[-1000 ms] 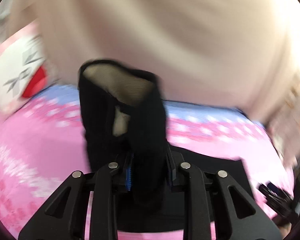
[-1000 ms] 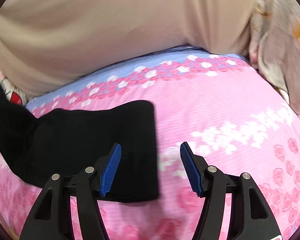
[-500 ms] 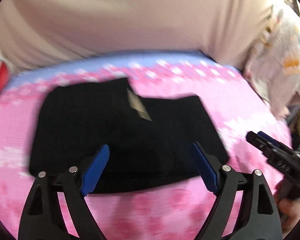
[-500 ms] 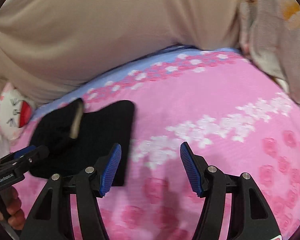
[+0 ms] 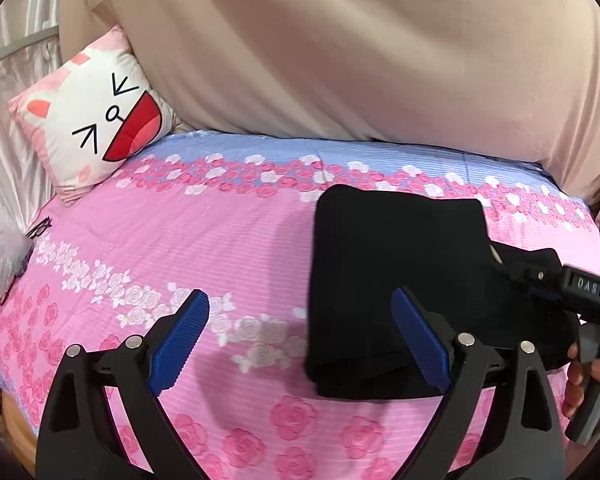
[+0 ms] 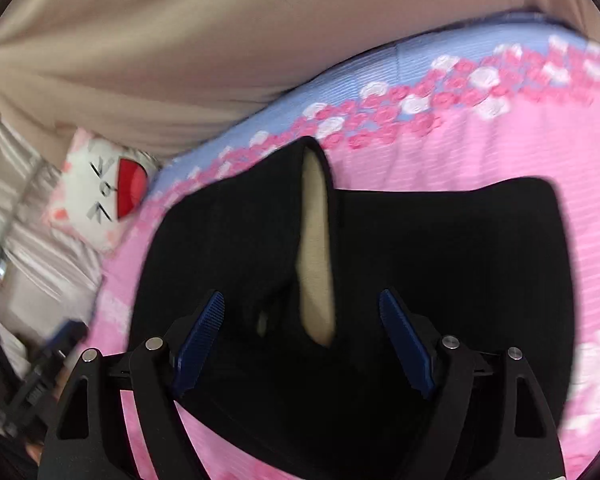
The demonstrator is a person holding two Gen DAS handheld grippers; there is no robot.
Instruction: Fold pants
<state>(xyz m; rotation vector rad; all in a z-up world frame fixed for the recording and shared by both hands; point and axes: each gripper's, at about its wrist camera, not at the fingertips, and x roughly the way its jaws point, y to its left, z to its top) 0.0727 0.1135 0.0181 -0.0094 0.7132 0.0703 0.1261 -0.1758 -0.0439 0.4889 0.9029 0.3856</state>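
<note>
The black pants lie folded into a compact bundle on the pink flowered bedsheet. My left gripper is open and empty, just left of the bundle's near edge. The right gripper's body reaches over the bundle from the right. In the right wrist view the pants fill the middle, with a pale lining flap showing along a fold. My right gripper is open, its jaws straddling that fold just above the cloth.
A white cartoon-face pillow leans at the back left, and it also shows in the right wrist view. The person's beige shirt fills the far side. Glasses lie at the left bed edge.
My left gripper let go of the pants, which dropped into a folded bundle, and pulled back to the left. My right gripper moved left over the bundle, staying open.
</note>
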